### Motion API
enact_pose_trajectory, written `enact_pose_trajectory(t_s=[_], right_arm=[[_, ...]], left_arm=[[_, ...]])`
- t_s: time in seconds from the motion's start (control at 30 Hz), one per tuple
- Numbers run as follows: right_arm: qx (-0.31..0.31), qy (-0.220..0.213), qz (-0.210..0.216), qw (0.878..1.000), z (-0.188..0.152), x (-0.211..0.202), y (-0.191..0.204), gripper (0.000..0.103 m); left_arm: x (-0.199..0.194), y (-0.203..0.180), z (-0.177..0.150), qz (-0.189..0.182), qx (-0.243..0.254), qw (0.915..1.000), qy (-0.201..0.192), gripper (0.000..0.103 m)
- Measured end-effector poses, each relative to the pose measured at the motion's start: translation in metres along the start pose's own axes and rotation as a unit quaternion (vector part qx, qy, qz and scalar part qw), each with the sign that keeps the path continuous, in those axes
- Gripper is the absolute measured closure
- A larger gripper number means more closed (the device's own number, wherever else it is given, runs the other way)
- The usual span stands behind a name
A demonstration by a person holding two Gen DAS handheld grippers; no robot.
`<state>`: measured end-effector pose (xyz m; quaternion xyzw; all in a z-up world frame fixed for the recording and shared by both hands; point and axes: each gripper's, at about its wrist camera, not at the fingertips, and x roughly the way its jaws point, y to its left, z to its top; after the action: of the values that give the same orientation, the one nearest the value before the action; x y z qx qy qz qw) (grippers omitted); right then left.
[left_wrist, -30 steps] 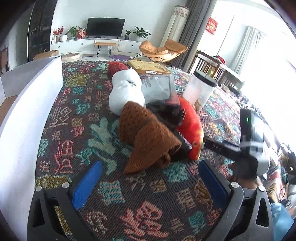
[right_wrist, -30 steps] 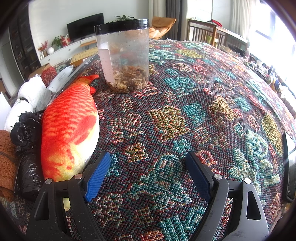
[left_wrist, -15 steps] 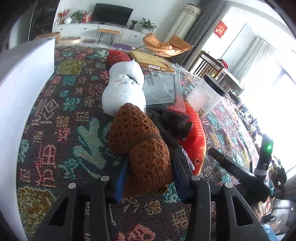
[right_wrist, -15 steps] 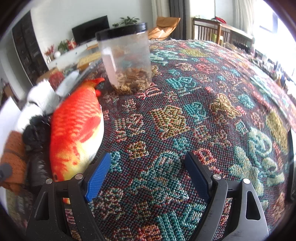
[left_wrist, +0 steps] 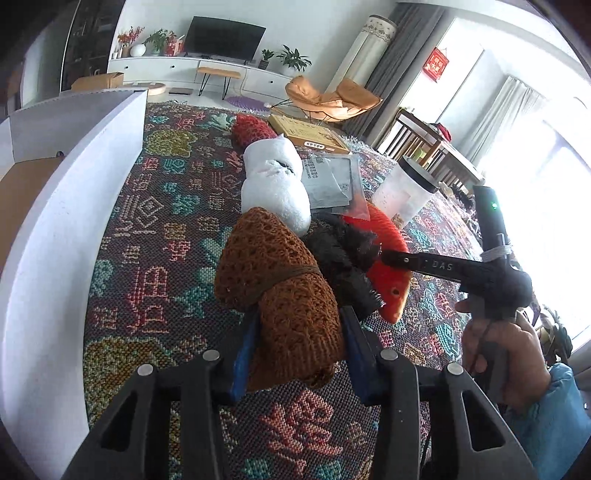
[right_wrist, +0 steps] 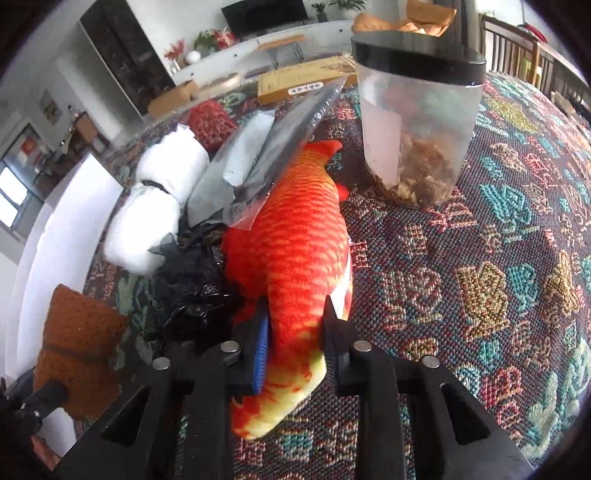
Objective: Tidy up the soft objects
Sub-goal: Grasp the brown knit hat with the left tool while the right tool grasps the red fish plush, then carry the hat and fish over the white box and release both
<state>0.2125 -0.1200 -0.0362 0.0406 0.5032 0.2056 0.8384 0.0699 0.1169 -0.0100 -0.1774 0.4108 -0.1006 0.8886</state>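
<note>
The table [left_wrist: 155,236] is covered with a patterned cloth. A white box [left_wrist: 55,229] is seen at its left edge. A fish toy [right_wrist: 295,236] is gripped near its head in the jaws of the right gripper [right_wrist: 295,336], which have just been closing. A brown knit bundle [left_wrist: 284,291] is clamped in the jaws of the left gripper [left_wrist: 299,354], beside a black tuft [left_wrist: 343,254]. A jar [right_wrist: 413,122] is stood just beyond the fish's tail.

I am viewing a living room with white walls [left_wrist: 155,11]; a dark television [left_wrist: 224,37] is standing on a long white cabinet [left_wrist: 192,74]. An orange lounge chair [left_wrist: 330,98] is sitting near grey curtains [left_wrist: 391,66], and daylight is flooding through the window [left_wrist: 546,177].
</note>
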Motion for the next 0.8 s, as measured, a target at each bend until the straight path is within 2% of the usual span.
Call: enact_pose_trajectory(t_s=[0.17, 0.27, 0.3, 0.33, 0.37, 0.4, 0.43, 0.47, 0.53, 0.6, 0.63, 0.73, 0.8], right_arm=[[0.004, -0.023, -0.011, 1.0, -0.037, -0.067, -0.012, 0.082], [0.003, -0.015, -0.049, 0.999, -0.055, -0.082, -0.025, 0.082], [-0.006, -0.005, -0.069, 0.998, -0.058, -0.079, -0.03, 0.077], [-0.012, 0.006, -0.079, 0.997, -0.059, -0.074, -0.034, 0.064], [-0.01, 0.011, -0.082, 0.997, -0.063, -0.073, -0.041, 0.058], [-0.002, 0.014, -0.08, 0.997, -0.061, -0.071, -0.045, 0.046], [0.004, 0.012, -0.077, 0.997, -0.062, -0.07, -0.048, 0.041], [0.006, 0.009, -0.077, 0.997, -0.061, -0.071, -0.049, 0.04], [-0.006, 0.017, -0.085, 0.996, -0.055, -0.057, -0.045, 0.027], [-0.025, 0.056, -0.122, 0.991, -0.055, -0.032, -0.044, 0.029], [-0.025, 0.07, -0.135, 0.988, -0.057, -0.024, -0.047, 0.039], [0.011, 0.037, -0.122, 0.992, -0.061, -0.047, -0.05, 0.071], [0.031, -0.004, -0.08, 0.996, -0.061, -0.076, -0.043, 0.071]], left_arm=[[-0.018, -0.003, -0.002, -0.012, 0.011, 0.9998, -0.013, 0.06], [-0.022, -0.007, -0.004, -0.017, 0.014, 0.9997, -0.014, 0.06], [-0.022, -0.008, -0.005, -0.017, 0.014, 0.9997, -0.013, 0.06], [-0.02, -0.01, -0.005, -0.018, 0.013, 0.9997, -0.013, 0.06], [-0.021, -0.01, -0.006, -0.019, 0.011, 0.9997, -0.012, 0.06], [-0.021, -0.011, -0.006, -0.021, 0.008, 0.9997, -0.011, 0.06], [-0.023, -0.012, -0.007, -0.022, 0.008, 0.9997, -0.011, 0.06], [-0.024, -0.013, -0.007, -0.021, 0.01, 0.9996, -0.012, 0.06], [-0.028, -0.016, -0.006, -0.019, 0.014, 0.9996, -0.012, 0.06], [-0.033, -0.017, -0.004, -0.021, 0.014, 0.9996, -0.012, 0.06], [-0.037, -0.016, -0.002, -0.024, 0.013, 0.9995, -0.015, 0.06], [-0.059, -0.012, 0.004, -0.036, 0.01, 0.9989, -0.029, 0.06], [-0.075, -0.005, 0.008, -0.039, 0.006, 0.9985, -0.038, 0.06]])
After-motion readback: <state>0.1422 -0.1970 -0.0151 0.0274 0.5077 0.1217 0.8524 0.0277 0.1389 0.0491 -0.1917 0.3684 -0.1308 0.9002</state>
